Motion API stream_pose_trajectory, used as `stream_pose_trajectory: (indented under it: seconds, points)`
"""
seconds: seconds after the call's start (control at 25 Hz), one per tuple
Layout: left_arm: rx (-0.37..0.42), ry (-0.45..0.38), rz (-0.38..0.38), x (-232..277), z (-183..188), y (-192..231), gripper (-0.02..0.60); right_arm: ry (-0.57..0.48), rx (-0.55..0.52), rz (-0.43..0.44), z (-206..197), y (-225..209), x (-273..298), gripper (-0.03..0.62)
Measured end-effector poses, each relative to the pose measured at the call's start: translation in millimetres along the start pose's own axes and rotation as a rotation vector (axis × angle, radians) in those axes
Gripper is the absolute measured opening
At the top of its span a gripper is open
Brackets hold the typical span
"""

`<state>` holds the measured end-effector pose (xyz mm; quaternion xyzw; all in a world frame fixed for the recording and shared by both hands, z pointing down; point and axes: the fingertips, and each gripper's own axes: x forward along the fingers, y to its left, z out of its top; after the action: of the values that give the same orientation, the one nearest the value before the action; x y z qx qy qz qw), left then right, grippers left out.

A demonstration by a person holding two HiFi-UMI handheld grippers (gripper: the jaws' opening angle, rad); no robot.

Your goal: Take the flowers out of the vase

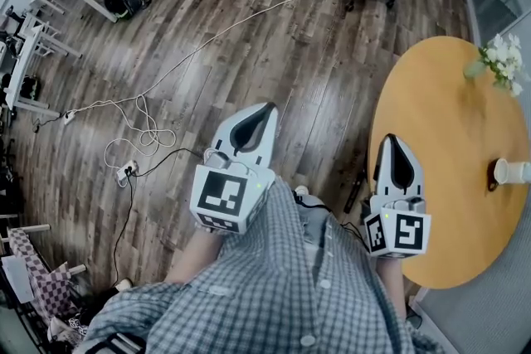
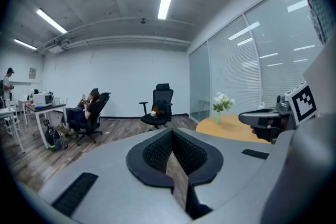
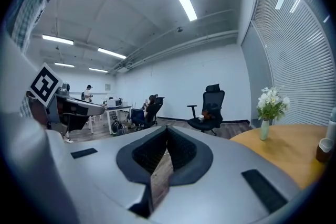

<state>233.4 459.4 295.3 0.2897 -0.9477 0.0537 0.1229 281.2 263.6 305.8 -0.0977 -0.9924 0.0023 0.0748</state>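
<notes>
Approach to the counter (image 1: 431,178). White flowers (image 3: 271,98) upright in a slim pale-green vase (image 3: 264,129) at the counter's far edge, well apart from both grippers; a pale cup (image 1: 510,171) alone further along the counter's rim. Left gripper (image 1: 259,118) off the counter, over the wood floor, jaws closed with nothing between them; right gripper (image 1: 395,153) at the counter's near rim, likewise closed and empty. Bunch judged light, with soft thin stems, loose leaves and fragile heads, easily crushed or shed under a hard squeeze. Best hold judged to be on the gathered stems just above the vase mouth, below the blooms, with a gentle pinch and a straight upward draw. Vase judged narrow, smooth and top-heavy, hence prone to tip or to lift with the stems; worth steadying low on its body, against the counter, with the other gripper. Water inside the vase not discernible.
</notes>
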Motion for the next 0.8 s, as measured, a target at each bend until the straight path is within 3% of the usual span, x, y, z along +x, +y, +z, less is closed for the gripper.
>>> stream_pose_trajectory:
  seconds: [0.44,0.8]
  points:
    - [0.014,-0.005,-0.047,65,7,22,0.008,0.015,0.007,-0.087,-7,-32,41,0.009]
    - [0.014,-0.022,-0.127,154,35,69,0.008,0.022,0.0,-0.168,16,-55,121,0.009]
